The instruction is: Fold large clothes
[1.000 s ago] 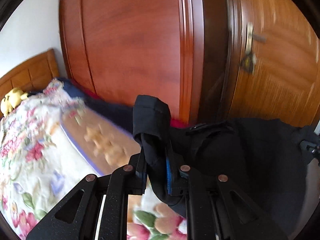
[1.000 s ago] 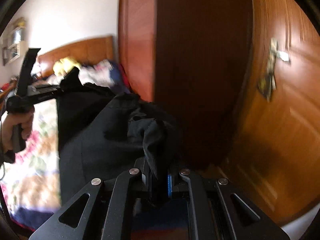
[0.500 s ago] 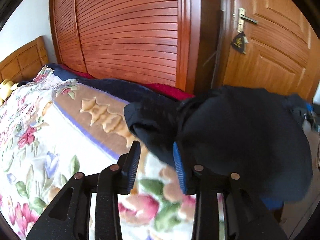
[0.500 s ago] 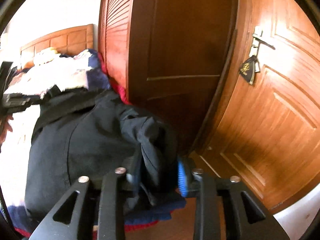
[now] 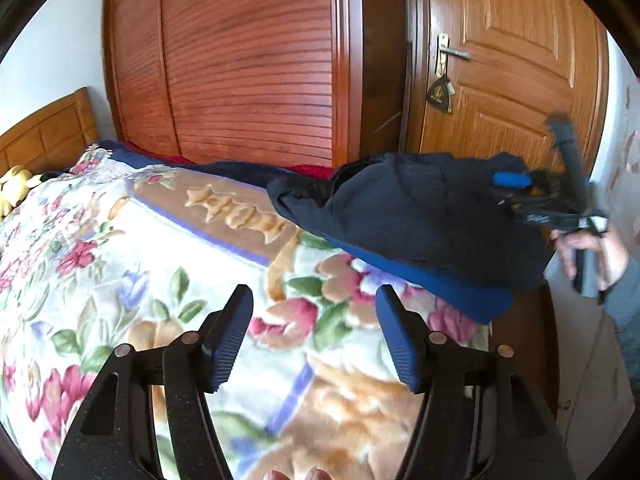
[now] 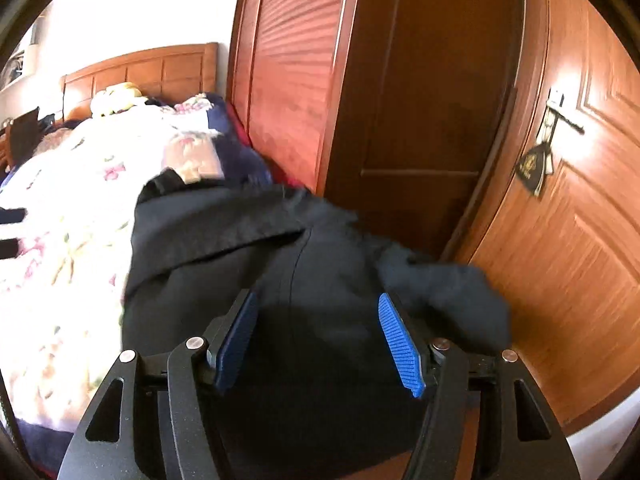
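Note:
A dark navy garment lies bunched on the far right corner of the bed, with one part drooping over the edge. My left gripper hovers over the floral blanket, short of the garment. Its jaws are opening with nothing between them. My right gripper stands just above the garment, its jaws also opening. The blue pads do not press on the cloth. In the left wrist view the right gripper shows blurred at the garment's right end, held by a hand.
A louvred wooden wardrobe stands right behind the bed. Beside it is a wooden door with a handle and a hanging tag. A wooden headboard and a yellow plush toy are at the bed's far end.
Both grippers went from shut on the garment to open, and the cloth dropped onto the bed's corner. My left gripper drew back from it across the blanket.

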`<action>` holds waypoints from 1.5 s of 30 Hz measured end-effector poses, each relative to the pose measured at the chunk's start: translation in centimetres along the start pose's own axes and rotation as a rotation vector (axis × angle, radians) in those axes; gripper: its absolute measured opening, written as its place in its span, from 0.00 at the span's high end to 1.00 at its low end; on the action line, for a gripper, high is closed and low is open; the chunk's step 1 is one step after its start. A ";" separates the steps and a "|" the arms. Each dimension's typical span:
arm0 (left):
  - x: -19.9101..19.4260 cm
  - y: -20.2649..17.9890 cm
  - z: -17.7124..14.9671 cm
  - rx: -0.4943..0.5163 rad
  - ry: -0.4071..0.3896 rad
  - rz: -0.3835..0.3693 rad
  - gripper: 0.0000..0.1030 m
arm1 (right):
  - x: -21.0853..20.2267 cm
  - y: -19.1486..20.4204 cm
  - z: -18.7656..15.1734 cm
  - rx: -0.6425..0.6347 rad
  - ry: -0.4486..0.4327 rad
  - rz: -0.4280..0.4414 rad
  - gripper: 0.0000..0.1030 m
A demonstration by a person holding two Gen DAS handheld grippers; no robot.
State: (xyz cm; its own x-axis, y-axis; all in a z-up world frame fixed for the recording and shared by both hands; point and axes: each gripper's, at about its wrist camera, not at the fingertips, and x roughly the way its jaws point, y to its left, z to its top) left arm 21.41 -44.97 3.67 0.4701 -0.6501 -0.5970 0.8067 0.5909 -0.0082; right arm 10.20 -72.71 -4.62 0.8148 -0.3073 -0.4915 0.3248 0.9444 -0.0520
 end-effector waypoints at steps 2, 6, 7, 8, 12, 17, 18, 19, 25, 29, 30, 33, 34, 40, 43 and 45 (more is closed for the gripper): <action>-1.7 0.5 -0.8 -0.016 -0.012 0.003 0.37 | 0.3 -0.9 -0.3 0.056 0.000 0.018 0.36; -4.1 1.8 -2.2 -0.042 -0.017 0.047 0.37 | 0.0 -1.1 0.0 0.076 0.001 -0.048 0.31; -4.7 2.2 -2.7 -0.055 -0.023 0.046 0.37 | -0.4 -0.9 0.2 0.080 0.000 -0.066 0.31; -5.3 2.6 -3.1 -0.069 -0.026 0.052 0.37 | -0.8 -0.3 0.7 0.082 0.000 -0.079 0.31; -8.1 4.1 -5.0 -0.110 -0.030 0.097 0.37 | -3.4 2.5 1.2 0.064 -0.012 -0.056 0.31; -11.7 5.7 -8.1 -0.150 -0.026 0.165 0.37 | -7.1 7.7 0.6 0.008 -0.048 0.013 0.30; -12.5 6.1 -8.8 -0.163 -0.025 0.180 0.37 | -7.5 8.7 0.4 0.003 -0.045 0.035 0.29; -13.2 6.5 -9.4 -0.174 -0.025 0.189 0.37 | -8.0 9.8 0.0 -0.005 -0.043 0.064 0.29; -17.8 8.4 -13.3 -0.223 -0.025 0.257 0.37 | -10.4 15.6 -1.2 -0.063 -0.060 0.154 0.25; -20.1 9.4 -15.0 -0.241 -0.036 0.303 0.37 | -11.4 17.5 -0.7 -0.092 -0.094 0.171 0.24; -20.6 9.8 -15.5 -0.248 -0.036 0.307 0.37 | -11.4 17.5 -0.5 -0.096 -0.099 0.174 0.24; -21.4 10.2 -16.2 -0.252 -0.042 0.316 0.37 | -11.4 16.6 -0.1 -0.084 -0.109 0.181 0.24; -21.5 10.2 -16.5 -0.251 -0.043 0.321 0.37 | -11.0 15.6 0.1 -0.079 -0.111 0.165 0.24; -21.4 10.2 -17.7 -0.259 -0.032 0.308 0.37 | -6.0 7.1 0.9 0.032 -0.041 -0.026 0.24; -21.3 9.9 -18.2 -0.255 -0.035 0.297 0.37 | -3.1 1.3 0.1 0.128 0.030 -0.120 0.29; -21.2 9.8 -18.4 -0.257 -0.033 0.288 0.37 | -1.5 -1.4 -1.0 0.188 0.076 -0.124 0.29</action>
State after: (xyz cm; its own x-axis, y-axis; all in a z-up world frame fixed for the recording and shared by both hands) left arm 12.77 -16.60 1.45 0.6791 -0.4524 -0.5780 0.5256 0.8494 -0.0472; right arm 8.02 -73.49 -4.70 0.7268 -0.4034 -0.5558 0.5097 0.8593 0.0429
